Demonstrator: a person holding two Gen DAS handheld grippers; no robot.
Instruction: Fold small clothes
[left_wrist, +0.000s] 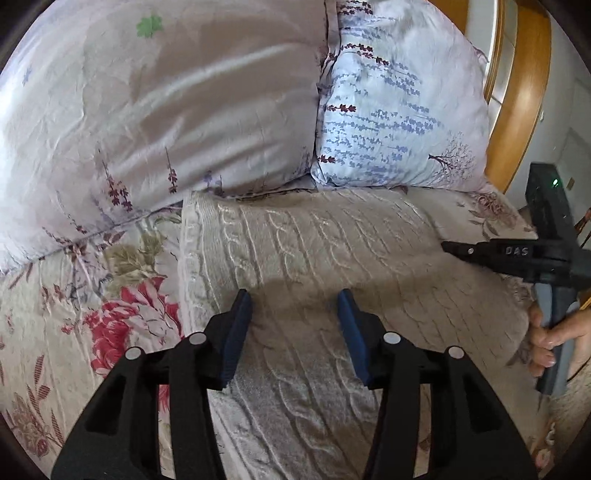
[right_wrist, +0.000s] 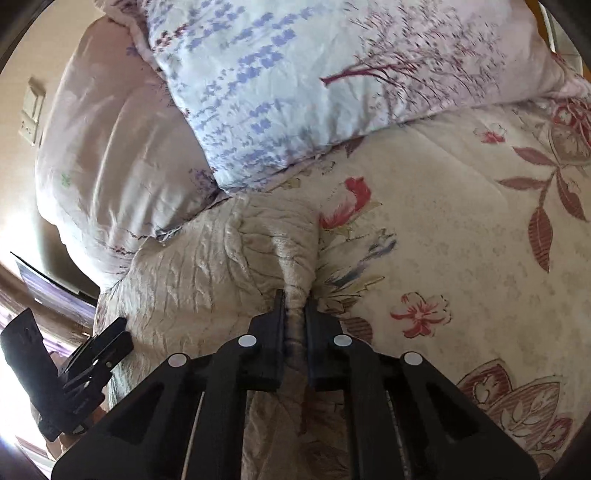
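Knit sweater (right_wrist: 207, 266) edge pinched by right gripper (right_wrist: 295, 306)

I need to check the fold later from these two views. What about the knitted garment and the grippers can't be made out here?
- Knitted garment: its near end is cut off by the left wrist view's bottom edge and hidden behind the left gripper.
- The pinched fold: the right gripper covers it in the right wrist view.
- Garment type: no sleeves or neckline visible.

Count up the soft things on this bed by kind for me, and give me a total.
Pillows: 2, a plain lilac pillow and a pale blue pillow with lavender sprigs.
Knitted garments: 1, a cream cable-knit sweater.
Bedspreads: 1, a cream bedspread with red flowers.
Total: 4.
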